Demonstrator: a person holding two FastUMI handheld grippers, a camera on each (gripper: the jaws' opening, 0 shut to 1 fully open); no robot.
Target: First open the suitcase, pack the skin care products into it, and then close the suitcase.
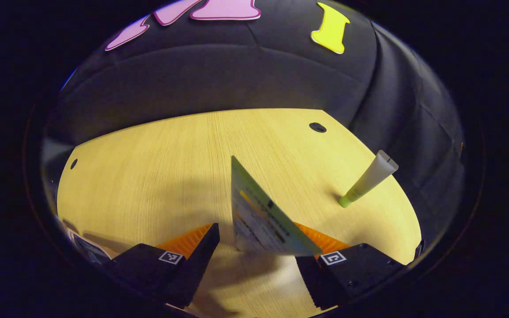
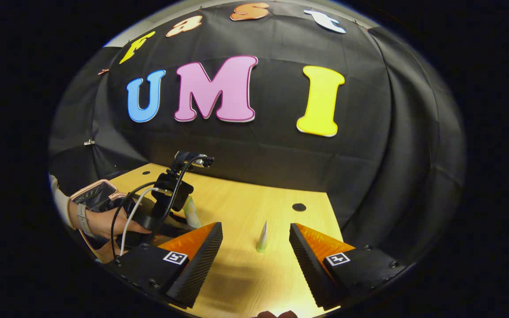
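Wooden table (image 1: 157,176), left gripper (image 1: 259,247) low (fingers apart)

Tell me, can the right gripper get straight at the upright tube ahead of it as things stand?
Probably yes. The right gripper is open, and the tube stands cap-down on the table, lined up with the gap between its fingers, with bare wood between. The left gripper works off to the side.

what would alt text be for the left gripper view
A flat printed skincare tube with a wedge-shaped crimped end stands between the left gripper's open jaws above a light wooden table. A slim cream tube with a green cap stands on its cap to the right.
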